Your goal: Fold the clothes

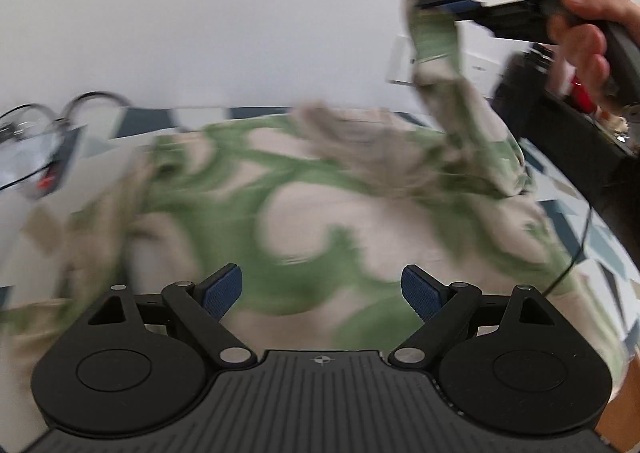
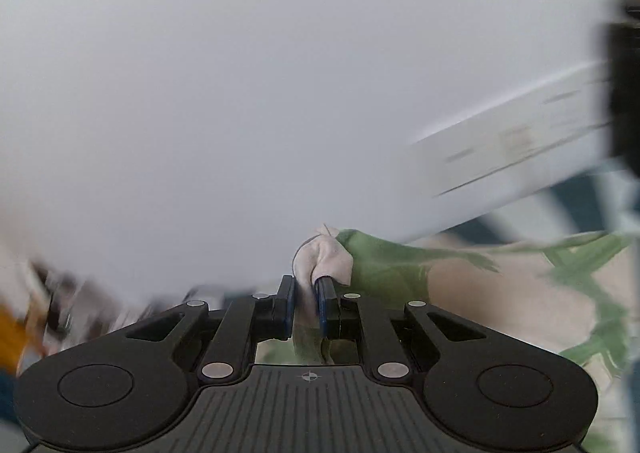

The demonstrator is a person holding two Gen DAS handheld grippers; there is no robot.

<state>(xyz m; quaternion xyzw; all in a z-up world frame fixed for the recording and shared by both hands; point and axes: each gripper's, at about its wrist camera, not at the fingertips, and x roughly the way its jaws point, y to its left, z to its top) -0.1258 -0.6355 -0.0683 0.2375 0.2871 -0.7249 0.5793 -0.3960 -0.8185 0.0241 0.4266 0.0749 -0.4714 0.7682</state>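
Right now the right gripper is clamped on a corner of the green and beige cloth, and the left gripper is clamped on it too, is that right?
Not quite. The right gripper is clamped on a corner of the green and beige cloth, but the left gripper is not: the left wrist view shows its jaws wide apart with nothing between them, above the cloth.

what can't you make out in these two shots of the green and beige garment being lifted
- Garment, left wrist view: motion blur smears its print and edges; its type is unclear.
- Gripped corner, right wrist view: the right gripper shuts on it and covers the fabric below.
- Items at the left edge, left wrist view: blurred and cut off.
- Left gripper: open with nothing between the jaws.
- White box, right wrist view: markings smeared.
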